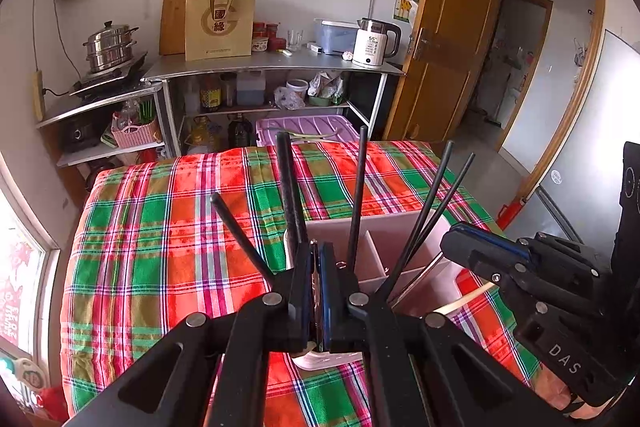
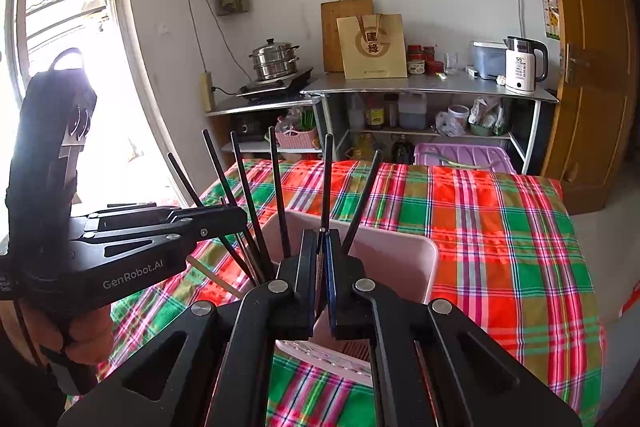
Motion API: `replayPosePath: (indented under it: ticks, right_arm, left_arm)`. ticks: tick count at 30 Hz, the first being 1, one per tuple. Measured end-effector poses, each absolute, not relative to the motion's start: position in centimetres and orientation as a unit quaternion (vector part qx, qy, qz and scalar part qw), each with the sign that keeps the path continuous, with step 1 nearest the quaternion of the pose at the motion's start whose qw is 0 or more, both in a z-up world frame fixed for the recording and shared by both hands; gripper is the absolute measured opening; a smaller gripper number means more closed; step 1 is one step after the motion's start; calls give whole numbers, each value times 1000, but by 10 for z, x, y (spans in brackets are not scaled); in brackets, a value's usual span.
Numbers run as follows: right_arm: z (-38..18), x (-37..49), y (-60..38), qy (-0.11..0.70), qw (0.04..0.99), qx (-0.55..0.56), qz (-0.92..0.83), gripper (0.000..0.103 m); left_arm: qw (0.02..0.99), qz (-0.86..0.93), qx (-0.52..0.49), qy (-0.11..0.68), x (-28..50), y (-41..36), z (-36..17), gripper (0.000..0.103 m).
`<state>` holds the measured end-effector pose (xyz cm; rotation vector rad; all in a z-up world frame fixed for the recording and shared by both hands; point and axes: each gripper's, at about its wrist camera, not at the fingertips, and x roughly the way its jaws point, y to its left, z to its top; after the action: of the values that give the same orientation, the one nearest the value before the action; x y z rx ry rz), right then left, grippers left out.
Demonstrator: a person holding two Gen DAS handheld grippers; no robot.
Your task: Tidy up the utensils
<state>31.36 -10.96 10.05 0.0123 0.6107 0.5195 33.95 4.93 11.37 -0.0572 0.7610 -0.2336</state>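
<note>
Left tool (image 1: 319,259) closed tight, pads together over the near rim of the pink divided utensil holder (image 1: 396,227); something thin and metallic shows between the pads, cannot tell what. Right tool (image 2: 321,247) likewise closed, a thin sliver between its pads, unidentified. Both hover just above the holder, which stands on the plaid-covered surface (image 1: 168,227).

Black chopsticks (image 1: 289,187) already stand in the compartments. Long axes near upright, fanned outward, top ends pointing up and away from the cameras; lower ends hidden in the holder. One pale chopstick (image 2: 208,273) lies near flat on the cloth beside the holder, on the left tool's side.

Judgement: step in hand is dropping in whatever is pinched. Do it well by keeping the piece upright, lining it over one compartment clear of the standing sticks, lowering before loosening. Risk: knocking the fanned sticks sideways.
</note>
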Motion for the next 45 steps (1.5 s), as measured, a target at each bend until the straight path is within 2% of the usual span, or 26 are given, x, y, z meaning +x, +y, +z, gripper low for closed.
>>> replayPosePath:
  ticks: [3,10,13,15,20,29,34,45]
  right_arm:
    - [106,309,-111,290,923,9,253,11]
    - [120,287,-122,269,930,13,249,14]
    - [125,271,-127,257,934,11,247,17]
    - [126,259,-131,250,937,10,243,22]
    - [124,228,-140,236,943,6,234,24]
    - [99,170,-147,222,948,-5,229,27]
    - [81,140,-152,220,949,0,227,39]
    - [43,84,-153,224,950,-6,217,40]
  left_arm:
    - [926,-110,-24,360,334,49,120,6]
    - [937,-109,-30,331,308,53,142,8]
    - [943,-109,-30,313,288,54,150,12]
    - [946,-109,-29,303,273,54,153,19]
    - [955,-103,-21,277,228,51,152,21]
    - [963,-99,-17,251,154,38,122,23]
    - [965,-85,-15,247,118,31,99,23]
    - [968,-52,-28,244,60,32,60,23]
